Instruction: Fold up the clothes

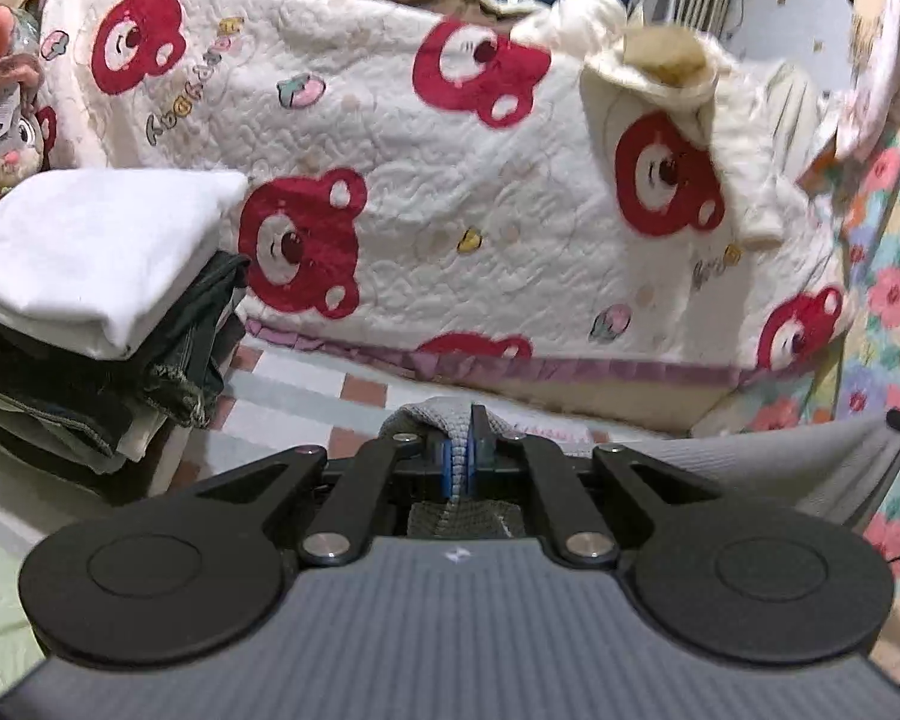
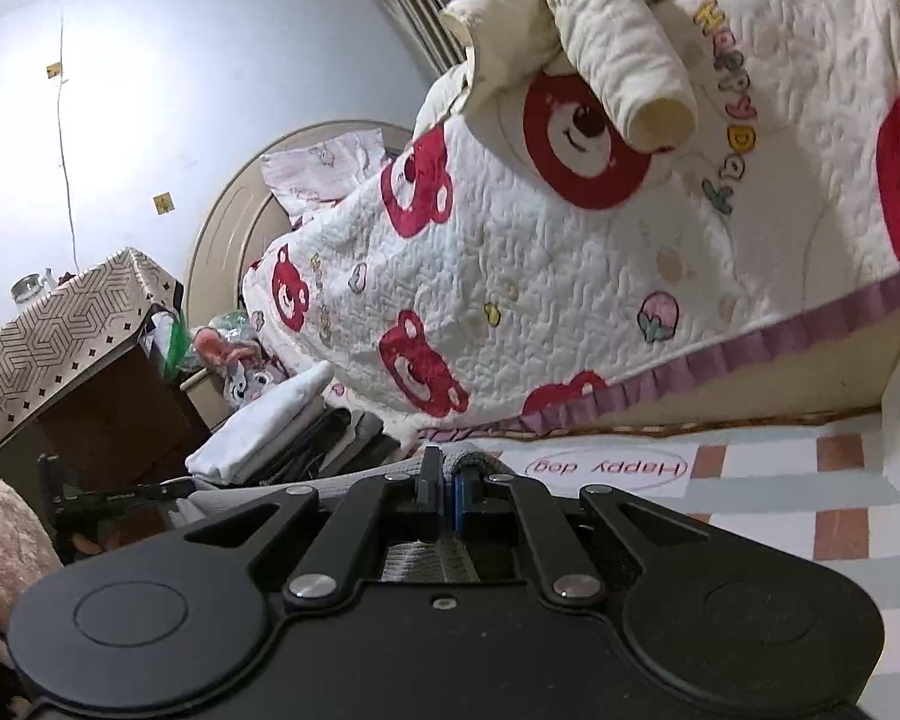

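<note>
Left claw (image 1: 463, 450) pressed together on a fold of grey knit cloth (image 1: 780, 462); blue pads clamping the ribbed edge, fabric bunched over the tips and hanging down between the linkage arms. Cloth stretching away to the right in the left view, held off the bed. Right claw (image 2: 445, 483) likewise pinched shut on the same grey knit (image 2: 432, 561), a strip of it visible below the fingers and a band of it running left toward the other claw's dark frame (image 2: 114, 498) at the left edge.

Behind both: a quilt (image 1: 450, 192) with red bear faces and a lilac frill along its lower edge, heaped high, a cream rolled sleeve-like bundle (image 2: 624, 54) lying on top. Below the frill, a bed sheet (image 2: 768, 498) in grey, white and rust checks, with a "Happy dog" oval label (image 2: 606, 468) just ahead of the right claw.

To the left in the left view, a stack of folded clothes (image 1: 90, 312): a white piece on top, dark denim-like pieces under it, paler ones lower down. Same stack seen in the right view (image 2: 282, 432), beside a plush toy (image 1: 6, 120) with pink ears. Further left in the right view, a cabinet (image 2: 72, 360) under a geometric-patterned cover, a glass jar (image 2: 27, 291) on it. Floral cloth (image 1: 888, 300) at the right edge of the left view.
</note>
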### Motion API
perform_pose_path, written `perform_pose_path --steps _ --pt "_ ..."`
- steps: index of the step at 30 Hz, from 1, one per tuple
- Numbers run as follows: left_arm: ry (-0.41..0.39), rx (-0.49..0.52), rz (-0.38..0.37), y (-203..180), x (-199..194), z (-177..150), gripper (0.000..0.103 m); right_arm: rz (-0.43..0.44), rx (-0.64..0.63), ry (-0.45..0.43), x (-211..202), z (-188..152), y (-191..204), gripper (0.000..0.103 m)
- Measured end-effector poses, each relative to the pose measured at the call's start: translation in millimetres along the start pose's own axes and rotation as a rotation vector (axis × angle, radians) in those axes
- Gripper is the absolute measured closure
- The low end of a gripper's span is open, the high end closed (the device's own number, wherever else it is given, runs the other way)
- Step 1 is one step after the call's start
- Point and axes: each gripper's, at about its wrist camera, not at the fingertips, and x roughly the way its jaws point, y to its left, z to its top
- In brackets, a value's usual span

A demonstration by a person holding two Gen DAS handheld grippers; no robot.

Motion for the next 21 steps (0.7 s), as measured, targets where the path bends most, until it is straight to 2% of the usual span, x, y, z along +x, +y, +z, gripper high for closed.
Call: perform_pose_path --steps 7,12,15,18,21 --pt "-0.070 0.027 -0.002 -15 -29 18 0.099 0.018 0.004 -0.030 -21 10 17 0.097" --pt "-0.041 0.001 -0.013 -9 -14 16 0.099 0.017 0.022 -0.007 -16 7 12 0.097" --pt "0.017 -0.023 -0.039 5 28 19 0.099 -0.008 0.038 0.042 11 10 -12 0.097" --pt "0.094 0.006 -0.023 24 97 30 0.099 -0.050 0.057 0.103 59 21 -56 0.097" --pt "0.105 -0.003 -0.019 42 162 45 0.099 -0.091 0.112 0.105 107 31 -107 0.097"
